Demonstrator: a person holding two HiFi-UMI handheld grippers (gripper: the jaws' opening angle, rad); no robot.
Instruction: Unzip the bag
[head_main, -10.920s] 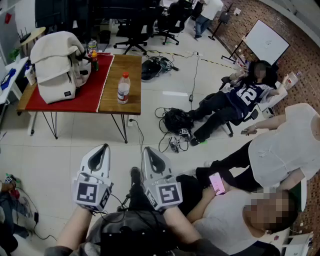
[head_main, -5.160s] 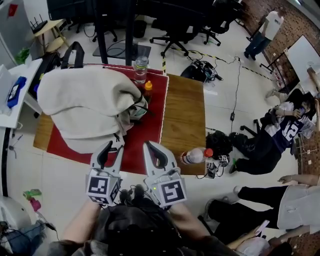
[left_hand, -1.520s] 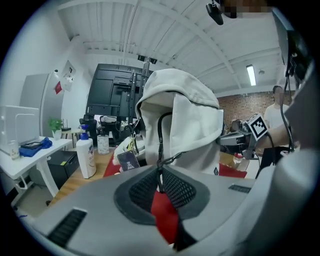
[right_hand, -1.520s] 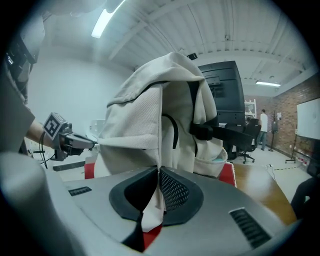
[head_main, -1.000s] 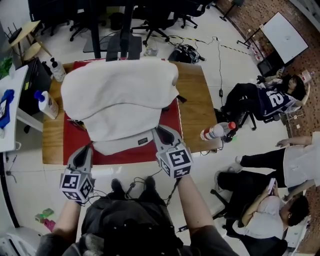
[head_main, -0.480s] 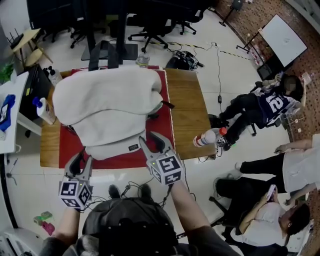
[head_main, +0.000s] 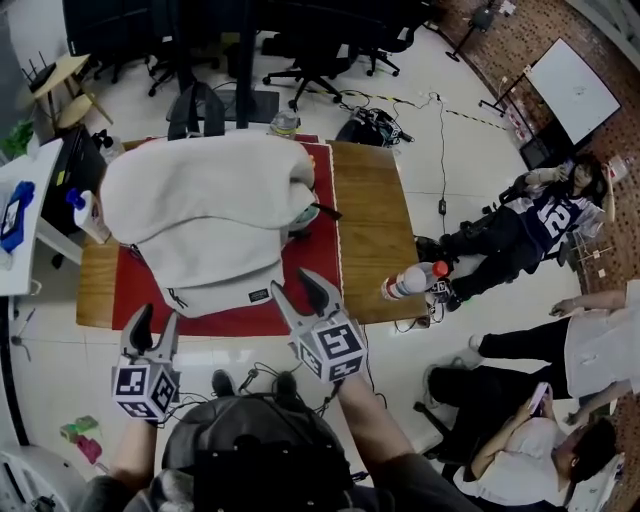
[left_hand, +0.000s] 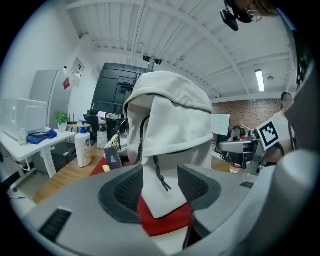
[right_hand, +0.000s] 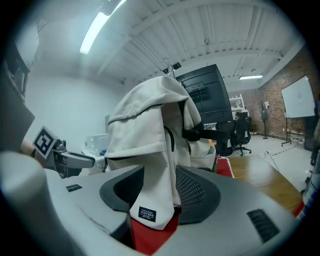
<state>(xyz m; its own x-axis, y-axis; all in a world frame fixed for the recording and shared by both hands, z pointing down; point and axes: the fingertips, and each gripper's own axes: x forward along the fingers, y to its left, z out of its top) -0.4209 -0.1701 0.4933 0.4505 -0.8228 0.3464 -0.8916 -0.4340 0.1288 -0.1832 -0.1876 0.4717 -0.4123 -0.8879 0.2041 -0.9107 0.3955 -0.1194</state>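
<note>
Moved: both your grippers have drawn back from the bag's near edge since a second ago. Their jaws, nearly closed then, are now opening.
Bag (head_main: 200, 210): cream backpack lying on the red mat (head_main: 318, 262) on the wooden table (head_main: 368, 225), with its top flap slumped over the body.
Zip: your left gripper view shows a dark line under the flap with a black cord pull (left_hand: 161, 178) hanging from it. Whether the zip is open you cannot tell.
Bag contents: hidden by the fabric.
Side pocket (right_hand: 209, 152): on the bag's right side. Something sits in it, too small to name.
Label (right_hand: 147, 214): small dark tag at the bag's near right corner.
Left gripper (head_main: 153, 328): off the table's near edge, apart from the bag. The jaws are wide and opening. The flap corner and cord show beyond the gap, and the pads touch nothing.
Right gripper (head_main: 298, 290): over the mat's near edge, just beside the labelled corner. The jaws are opening and that corner shows between them. Whether a pad brushes the fabric you cannot tell, but they do not pinch it.
Pump bottle (head_main: 88, 215): white, at the table's left edge beside the bag.
Red-capped bottle (head_main: 408, 281): stands at the table's near right corner, well apart from the bag.
Far bottle (head_main: 285, 122): behind the bag, its lower part hidden.
</note>
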